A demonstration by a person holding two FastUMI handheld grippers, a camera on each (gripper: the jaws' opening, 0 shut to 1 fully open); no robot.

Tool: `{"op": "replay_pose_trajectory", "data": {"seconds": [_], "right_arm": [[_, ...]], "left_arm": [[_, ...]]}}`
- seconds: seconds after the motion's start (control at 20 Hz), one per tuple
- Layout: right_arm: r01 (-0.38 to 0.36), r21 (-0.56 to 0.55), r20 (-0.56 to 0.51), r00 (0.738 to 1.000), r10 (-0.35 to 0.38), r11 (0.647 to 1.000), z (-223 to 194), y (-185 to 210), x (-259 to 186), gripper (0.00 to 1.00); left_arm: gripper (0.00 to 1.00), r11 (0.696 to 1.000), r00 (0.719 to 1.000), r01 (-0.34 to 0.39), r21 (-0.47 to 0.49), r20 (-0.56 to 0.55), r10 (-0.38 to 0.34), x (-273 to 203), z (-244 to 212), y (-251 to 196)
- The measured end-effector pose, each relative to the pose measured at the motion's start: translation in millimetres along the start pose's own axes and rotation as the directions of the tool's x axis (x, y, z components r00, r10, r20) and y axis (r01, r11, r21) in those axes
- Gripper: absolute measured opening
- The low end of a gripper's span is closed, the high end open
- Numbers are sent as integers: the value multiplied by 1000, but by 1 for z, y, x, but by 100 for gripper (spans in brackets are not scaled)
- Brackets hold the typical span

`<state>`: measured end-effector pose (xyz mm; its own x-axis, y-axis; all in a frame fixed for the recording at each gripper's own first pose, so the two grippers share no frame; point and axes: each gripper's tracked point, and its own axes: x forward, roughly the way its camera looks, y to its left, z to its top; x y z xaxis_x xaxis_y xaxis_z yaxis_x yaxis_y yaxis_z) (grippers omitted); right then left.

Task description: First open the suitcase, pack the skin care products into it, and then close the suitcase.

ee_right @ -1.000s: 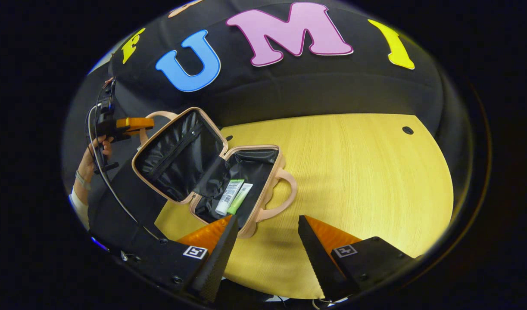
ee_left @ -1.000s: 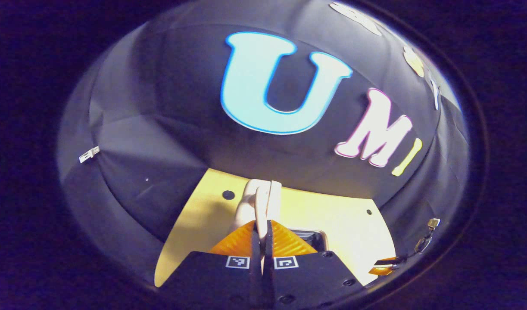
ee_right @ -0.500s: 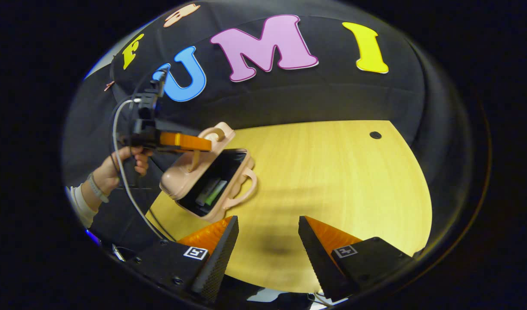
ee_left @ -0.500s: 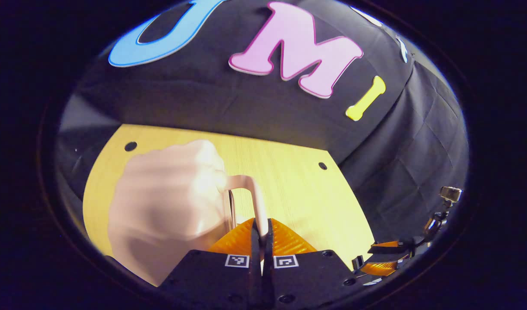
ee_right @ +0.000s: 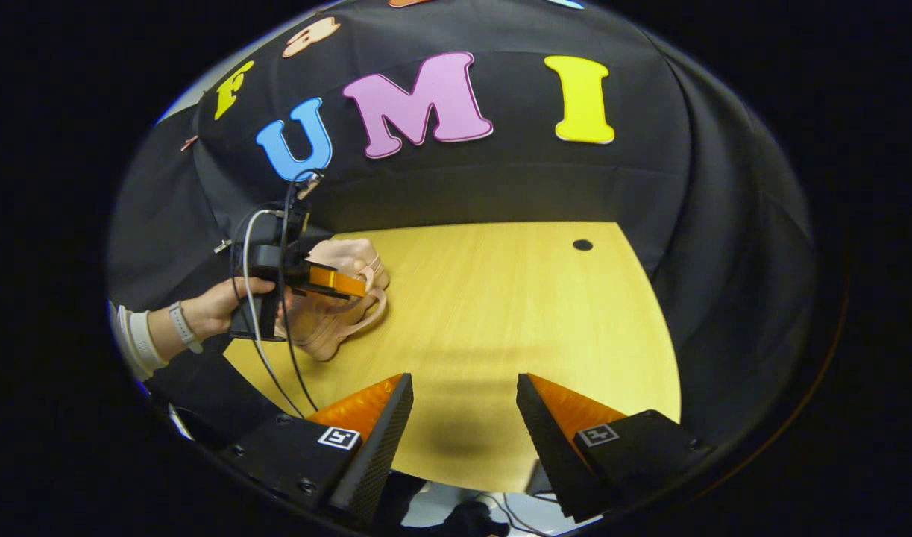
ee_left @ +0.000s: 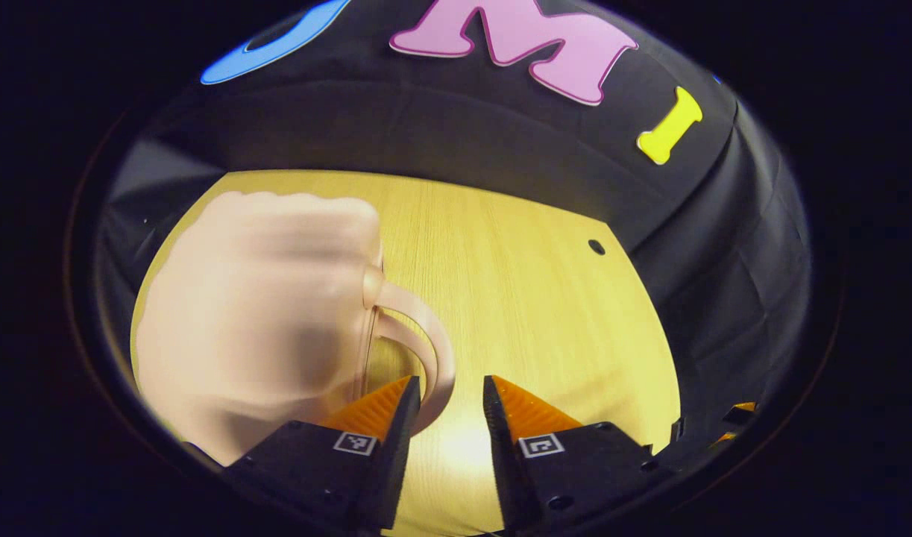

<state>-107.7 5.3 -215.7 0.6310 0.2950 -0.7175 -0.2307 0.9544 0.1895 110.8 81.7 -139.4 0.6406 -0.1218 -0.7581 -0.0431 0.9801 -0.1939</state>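
lid swung down since a second ago and left gripper (ee_left: 447,399) jaws let go of the handle (ee_left: 426,339), now narrowly apart. suitcase (ee_right: 336,298) lies closed on tabletop (ee_right: 500,313) left edge, handles facing the table's middle, long axis unclear. task looks about done. right gripper (ee_right: 464,403) jaws wide, empty.

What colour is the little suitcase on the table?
The small hard-shell suitcase is pale pink all over, curved handles included. It shows best in the left gripper view.
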Motion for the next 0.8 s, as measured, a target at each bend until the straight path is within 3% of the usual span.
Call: {"op": "replay_pose_trajectory", "data": {"seconds": [0.05,0.1,0.2,0.25,0.4,0.5,0.65,0.8], "right_arm": [[2,-31,41,999,-1,1000,13,-6,-7,89],[0,-60,83,997,5,998,26,-8,-12,90],[4,-128,160,987,16,992,60,-5,-25,96],[18,-161,205,979,16,987,80,-3,-30,98],[72,-224,403,915,25,972,156,18,-54,98],[123,-188,508,861,-10,974,193,33,-70,98],[131,-154,613,790,-9,979,228,66,-94,97],[158,-204,645,764,11,966,243,83,-107,94]], "left_arm": [[62,999,995,-38,1,91,37,-22,15,-5],[79,998,985,-58,12,164,55,-45,23,-12],[94,993,947,-100,68,313,74,-110,42,-36],[96,988,918,-121,93,390,75,-145,53,-48],[96,983,800,-135,126,599,33,-243,82,-87],[96,977,716,-176,124,696,40,-292,90,-94],[96,957,626,-258,131,777,63,-337,88,-91],[96,937,568,-311,161,821,48,-361,88,-92]]}}
